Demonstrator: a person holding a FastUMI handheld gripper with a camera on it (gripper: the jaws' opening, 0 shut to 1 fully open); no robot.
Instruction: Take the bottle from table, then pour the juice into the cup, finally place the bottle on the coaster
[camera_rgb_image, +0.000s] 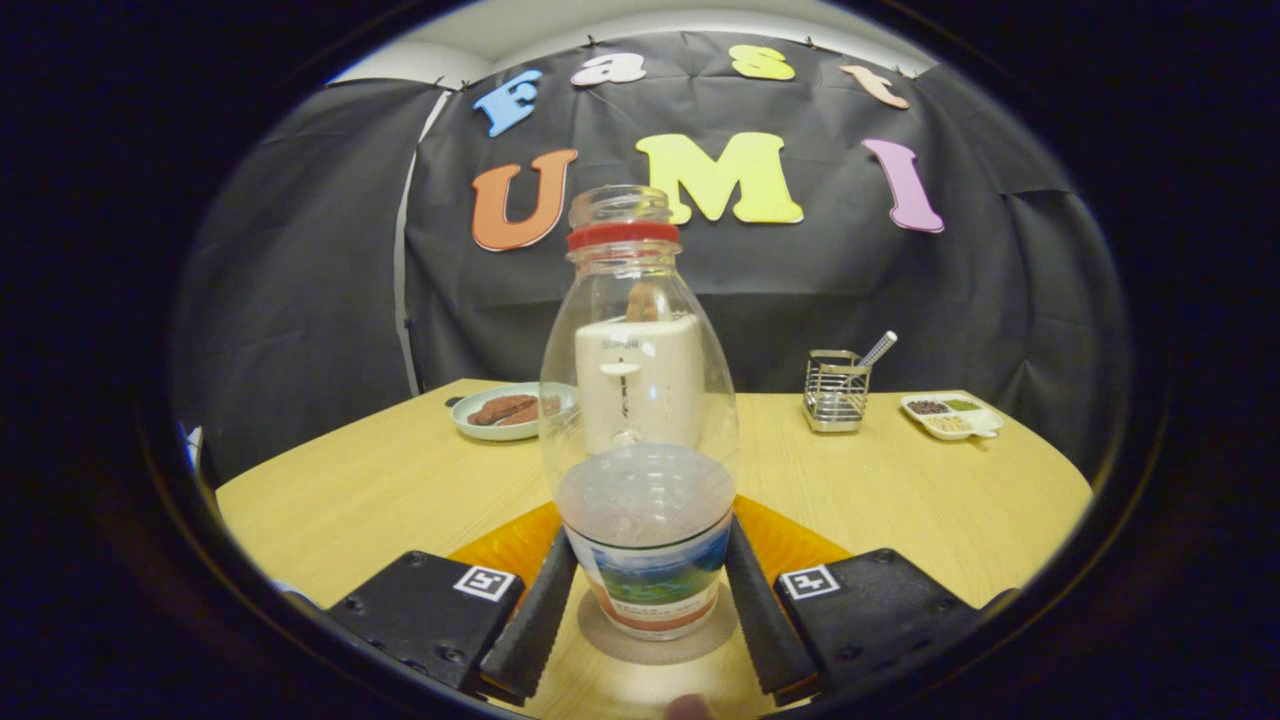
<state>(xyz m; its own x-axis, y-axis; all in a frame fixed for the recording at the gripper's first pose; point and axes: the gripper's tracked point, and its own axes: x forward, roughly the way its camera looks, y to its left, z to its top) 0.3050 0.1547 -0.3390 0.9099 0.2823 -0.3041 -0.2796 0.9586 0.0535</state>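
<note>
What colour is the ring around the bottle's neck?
Red, seen clearly in the gripper view: the ring sits just below the open mouth of the bottle.

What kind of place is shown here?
Likely a staged recording booth: black cloth wall, pale wooden table with a plate of food, and gripper fingers beside a clear plastic bottle.

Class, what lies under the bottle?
A round coaster shows under the bottle, on the table, between the tongs; its middle is covered. An orange mat shows behind.
</note>
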